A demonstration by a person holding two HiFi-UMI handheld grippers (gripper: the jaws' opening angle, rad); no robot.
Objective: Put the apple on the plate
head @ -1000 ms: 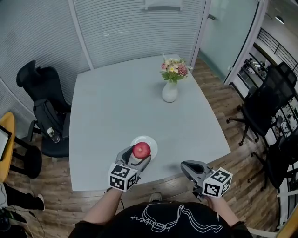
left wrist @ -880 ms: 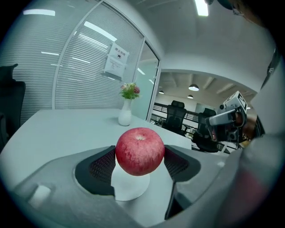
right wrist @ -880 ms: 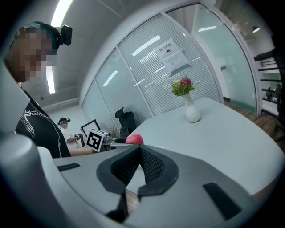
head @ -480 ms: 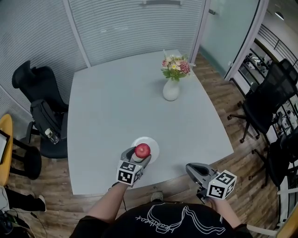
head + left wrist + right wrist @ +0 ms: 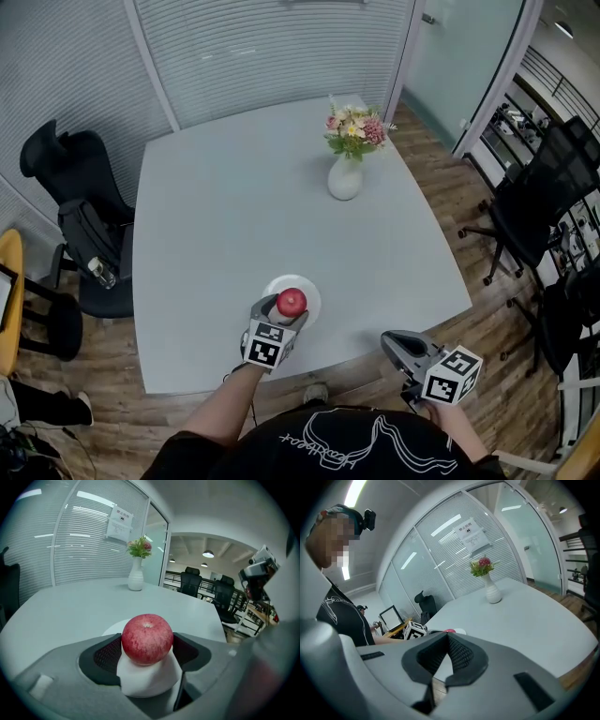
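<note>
A red apple [image 5: 292,301] [image 5: 147,638] sits between the jaws of my left gripper [image 5: 286,312] [image 5: 147,644], which is shut on it. The apple is over the small white plate [image 5: 310,292] [image 5: 111,628] near the table's front edge; I cannot tell whether it touches the plate. My right gripper [image 5: 397,344] [image 5: 447,641] is shut with nothing in it, held off the table's front right edge. From the right gripper view the apple [image 5: 450,631] shows as a red sliver by the plate [image 5: 461,631].
A white vase of flowers [image 5: 345,176] [image 5: 136,576] [image 5: 491,593] stands at the far right of the grey table [image 5: 234,206]. A black office chair [image 5: 80,211] stands to the left and more chairs [image 5: 539,202] to the right. Glass walls enclose the back.
My left gripper has edged forward with the apple, which now sits more squarely over the plate. The right gripper has stayed shut by the table edge.
</note>
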